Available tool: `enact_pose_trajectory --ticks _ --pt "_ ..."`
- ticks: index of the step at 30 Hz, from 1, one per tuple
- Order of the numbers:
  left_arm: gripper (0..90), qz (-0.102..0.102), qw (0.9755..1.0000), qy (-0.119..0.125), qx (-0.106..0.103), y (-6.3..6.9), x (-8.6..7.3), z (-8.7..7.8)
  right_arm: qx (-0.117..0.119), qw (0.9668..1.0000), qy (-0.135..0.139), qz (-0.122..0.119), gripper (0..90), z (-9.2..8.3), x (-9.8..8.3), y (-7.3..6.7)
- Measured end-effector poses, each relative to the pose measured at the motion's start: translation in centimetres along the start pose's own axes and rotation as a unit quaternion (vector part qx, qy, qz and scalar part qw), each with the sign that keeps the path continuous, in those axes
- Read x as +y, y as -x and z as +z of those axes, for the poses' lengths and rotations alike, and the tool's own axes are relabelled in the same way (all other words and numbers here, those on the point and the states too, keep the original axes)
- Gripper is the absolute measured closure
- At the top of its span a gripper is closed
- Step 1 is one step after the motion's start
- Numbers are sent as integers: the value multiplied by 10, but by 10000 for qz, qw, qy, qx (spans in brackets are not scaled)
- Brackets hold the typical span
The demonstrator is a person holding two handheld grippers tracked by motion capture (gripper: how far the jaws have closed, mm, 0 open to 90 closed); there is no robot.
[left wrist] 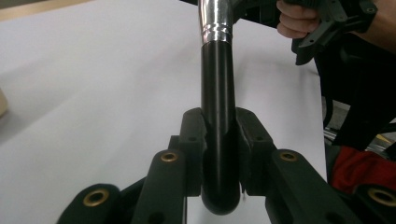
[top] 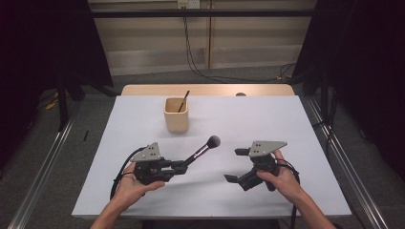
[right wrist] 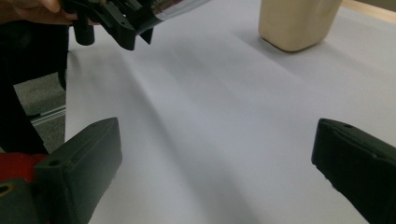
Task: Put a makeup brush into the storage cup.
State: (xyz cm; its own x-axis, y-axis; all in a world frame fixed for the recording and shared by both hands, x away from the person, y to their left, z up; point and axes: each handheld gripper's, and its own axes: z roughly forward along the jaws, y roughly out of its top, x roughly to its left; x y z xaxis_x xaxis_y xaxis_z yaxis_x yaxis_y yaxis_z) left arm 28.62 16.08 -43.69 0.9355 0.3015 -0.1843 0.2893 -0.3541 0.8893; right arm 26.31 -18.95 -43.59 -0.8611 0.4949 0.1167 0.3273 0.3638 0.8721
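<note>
A makeup brush point(top: 200, 151) with a black handle, silver ferrule and dark round head is held above the white table point(top: 143, 119). My left gripper point(top: 177, 167) is shut on the brush handle point(left wrist: 217, 116), near its rounded end. The brush points up and to the right, toward the table's middle. My right gripper point(top: 236, 165) hovers at the right front, open wide with nothing between its jaws; it faces the left gripper point(right wrist: 116, 18). A beige cup point(top: 176, 114) stands at the back centre with a thin dark stick point(top: 183, 101) inside it.
A wooden strip point(top: 205, 89) runs along the table's far edge. Metal rails point(top: 43, 167) flank the table on the floor. Cables point(top: 196, 67) hang down the back wall. The beige cup point(right wrist: 299, 23) stands far ahead of the right gripper.
</note>
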Motion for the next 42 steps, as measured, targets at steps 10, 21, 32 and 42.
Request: enact_pose_trajectory --ticks 10,21,32,42 --pt "747 25 9997 258 14 2 7 3 72 9977 668 64 21 7 -1 -4" --pt "747 39 9987 510 -48 4 20 17 357 9939 1029 153 9 2 12 -7" --pt "746 200 9972 725 -55 11 27 24 447 9910 1257 150 48 4 24 -8" --pt "746 225 9970 741 -74 13 25 26 511 9869 1497 310 254 8 38 -4"
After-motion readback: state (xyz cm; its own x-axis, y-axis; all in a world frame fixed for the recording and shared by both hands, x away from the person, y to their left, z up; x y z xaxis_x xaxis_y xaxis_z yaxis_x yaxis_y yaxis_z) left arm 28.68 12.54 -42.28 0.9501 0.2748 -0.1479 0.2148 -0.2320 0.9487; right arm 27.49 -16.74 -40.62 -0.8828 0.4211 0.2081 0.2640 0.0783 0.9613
